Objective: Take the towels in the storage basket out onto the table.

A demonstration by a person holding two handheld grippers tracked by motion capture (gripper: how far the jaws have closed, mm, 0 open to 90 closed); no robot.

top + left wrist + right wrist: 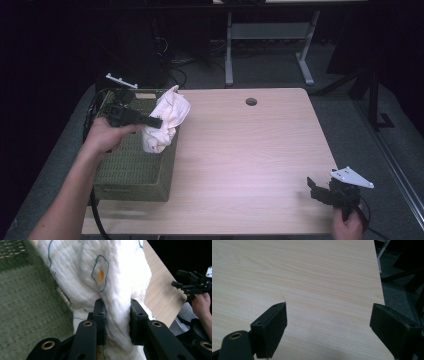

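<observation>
A white cloth (pixel 165 120) with blue outlines and a yellow spot hangs above the right edge of a green woven basket (pixel 131 165). My left gripper (pixel 156 121) is shut on it, and in the left gripper view the cloth (pixel 110 277) is bunched between the two black pads (pixel 137 322). My right gripper (pixel 312 186) rests near the table's front right corner. Its pads (pixel 275 327) stand wide open over bare wood, nothing between them. The right gripper (pixel 183 281) also shows far off in the left gripper view.
The light wooden table (pixel 240 150) has a round cable hole (pixel 251 101) near its far edge. The basket takes up the table's left side. Beyond the table stand a desk frame (pixel 270 40) and dark cables on the floor.
</observation>
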